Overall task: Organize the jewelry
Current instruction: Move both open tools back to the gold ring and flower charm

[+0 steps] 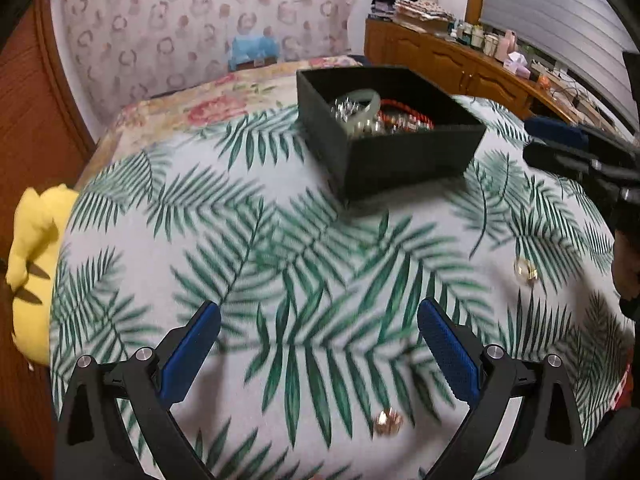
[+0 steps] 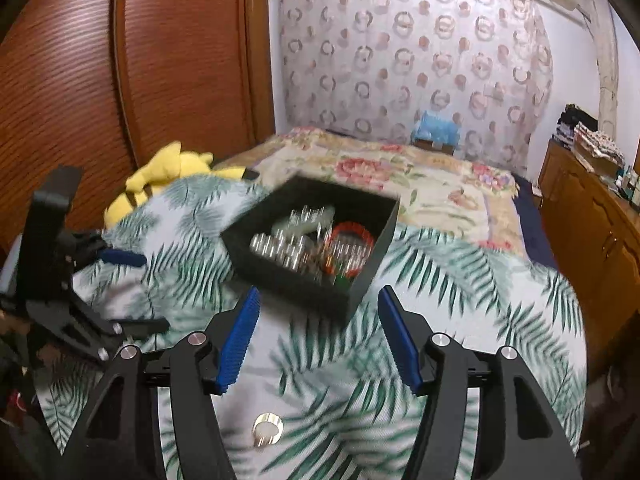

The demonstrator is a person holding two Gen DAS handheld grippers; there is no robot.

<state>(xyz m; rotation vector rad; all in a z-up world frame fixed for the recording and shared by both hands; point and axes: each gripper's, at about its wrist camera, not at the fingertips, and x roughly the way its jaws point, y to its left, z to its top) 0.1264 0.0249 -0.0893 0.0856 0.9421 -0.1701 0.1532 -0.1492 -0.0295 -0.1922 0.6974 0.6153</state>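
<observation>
Watching from the side of the bed, I'd say the pickup round is on: most of the jewelry already sits in the black box (image 1: pixel 384 148) out on the palm-leaf blanket (image 1: pixel 240 240), a red bracelet (image 1: pixel 404 112) and a pale bangle (image 1: pixel 362 98) tangled in with silvery pieces, while a few strays lie loose on the fabric. The left gripper (image 1: pixel 318 354) has its fingers spread wide with nothing between them, and a small gold-coloured piece (image 1: pixel 387 421) lies on the blanket just in front of them, a bit toward the right finger. Another little gold and clear piece (image 1: pixel 525 271) sits further off to the right, nearer the other tool. In the right wrist view the right gripper (image 2: pixel 318 338) is also apart and empty, with a gold ring (image 2: pixel 267 429) lying flat close below its fingers and the box just beyond the tips. My take on doing this well: go one piece at a time, centre the fingers over it so it sits midway, then come down far enough that the pads reach the fabric on both sides. The blanket is soft and will give, so a shallow pinch probably just grabs cloth or flicks the ring away. A flat ring is fiddly too, so closing slowly across its width seems smarter than snapping shut. Then lift clear of the box wall before letting go.
</observation>
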